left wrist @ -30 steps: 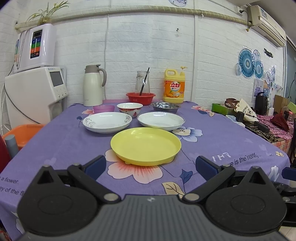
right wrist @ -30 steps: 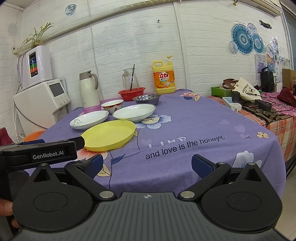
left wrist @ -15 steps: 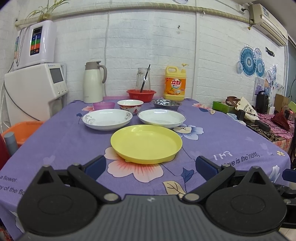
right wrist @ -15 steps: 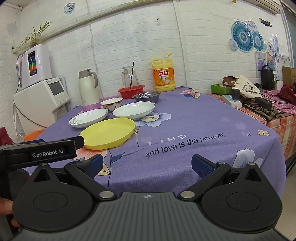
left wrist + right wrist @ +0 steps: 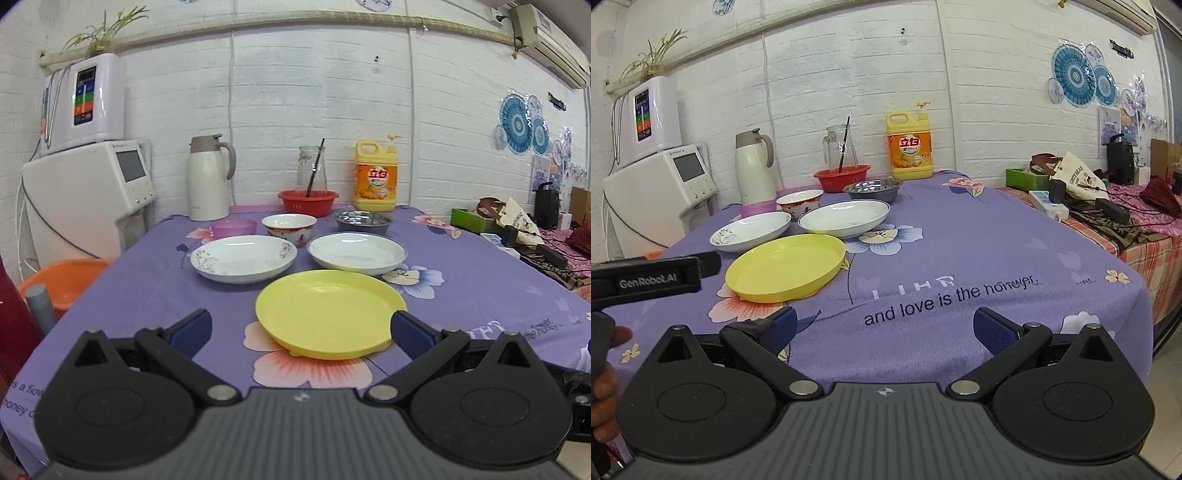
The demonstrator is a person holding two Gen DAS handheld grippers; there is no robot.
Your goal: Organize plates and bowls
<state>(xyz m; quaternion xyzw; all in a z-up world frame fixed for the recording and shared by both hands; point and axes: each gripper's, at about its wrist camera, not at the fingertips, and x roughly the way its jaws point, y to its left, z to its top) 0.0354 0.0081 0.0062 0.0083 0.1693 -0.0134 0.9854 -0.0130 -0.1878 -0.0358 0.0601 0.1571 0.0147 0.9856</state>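
A yellow plate (image 5: 327, 312) lies on the purple tablecloth nearest me; it also shows in the right wrist view (image 5: 786, 267). Behind it lie a white floral plate (image 5: 243, 257) (image 5: 750, 230) and a white blue-rimmed plate (image 5: 356, 253) (image 5: 844, 218). Further back stand a red-patterned bowl (image 5: 289, 226) (image 5: 799, 202), a steel bowl (image 5: 363, 220) (image 5: 872, 189) and a small pink bowl (image 5: 233, 228). My left gripper (image 5: 299, 330) is open and empty, just short of the yellow plate. My right gripper (image 5: 884, 328) is open and empty over the cloth, right of the yellow plate.
At the back stand a white thermos (image 5: 207, 179), a red basket (image 5: 307, 201) with a glass jug, and a yellow detergent bottle (image 5: 376, 177). A cluttered side table (image 5: 1108, 210) is on the right. An orange basin (image 5: 61, 282) sits left of the table.
The left gripper has shifted left and a little forward, so the yellow plate now sits nearer its right finger. The right gripper has moved slightly closer to the table. Both stay open.
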